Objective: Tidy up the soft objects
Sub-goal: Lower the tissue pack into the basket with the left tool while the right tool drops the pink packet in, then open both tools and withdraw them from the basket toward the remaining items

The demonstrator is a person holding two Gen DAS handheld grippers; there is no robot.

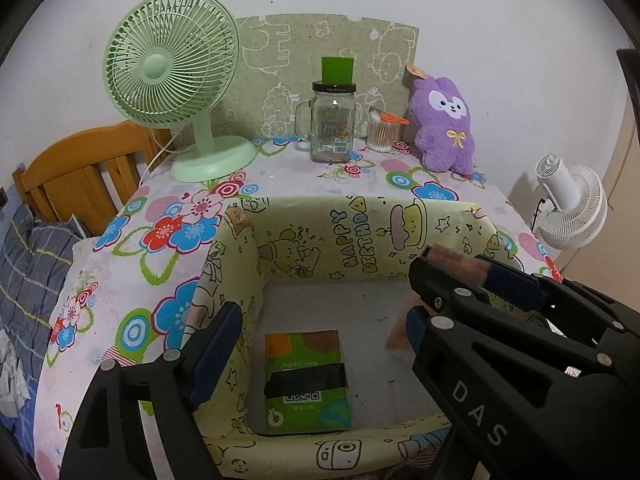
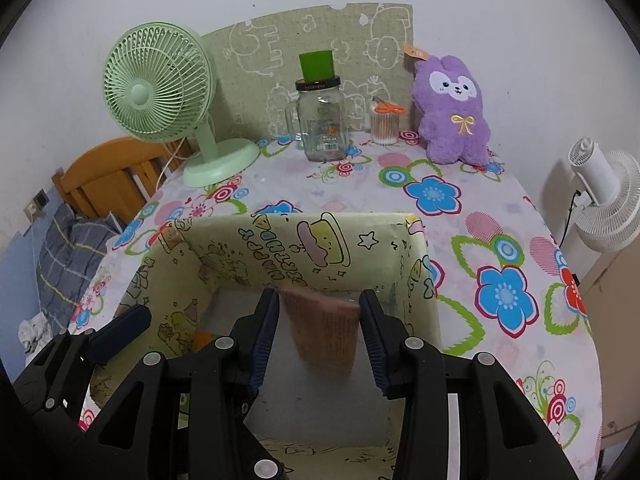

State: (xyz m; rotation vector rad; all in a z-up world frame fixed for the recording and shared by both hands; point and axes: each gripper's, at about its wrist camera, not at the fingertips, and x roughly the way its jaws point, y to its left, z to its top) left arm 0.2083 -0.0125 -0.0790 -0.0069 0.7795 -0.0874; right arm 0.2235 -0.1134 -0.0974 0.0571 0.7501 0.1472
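A yellow "Happy Birthday" box [image 1: 360, 240] [image 2: 224, 256] stands open on the flowered table. A green tissue pack [image 1: 306, 380] lies flat on its floor. My right gripper [image 2: 318, 316] [image 1: 444, 276] hangs over the box's right side with an orange-pink tissue pack [image 2: 324, 328] between its fingers; the pack is blurred and appears loose, the jaws wide apart. My left gripper [image 1: 312, 344] is open and empty over the box's near-left corner; it also shows in the right wrist view [image 2: 120, 328]. A purple plush bunny [image 1: 444, 124] [image 2: 454, 112] sits at the table's back right.
At the back stand a green desk fan [image 1: 176, 80] [image 2: 160, 92], a glass jar mug [image 1: 332, 124] with a green cup on top, and a cotton swab tub [image 1: 382, 132]. A white fan [image 2: 608, 200] is off the right edge, a wooden bed frame [image 1: 80, 168] at left.
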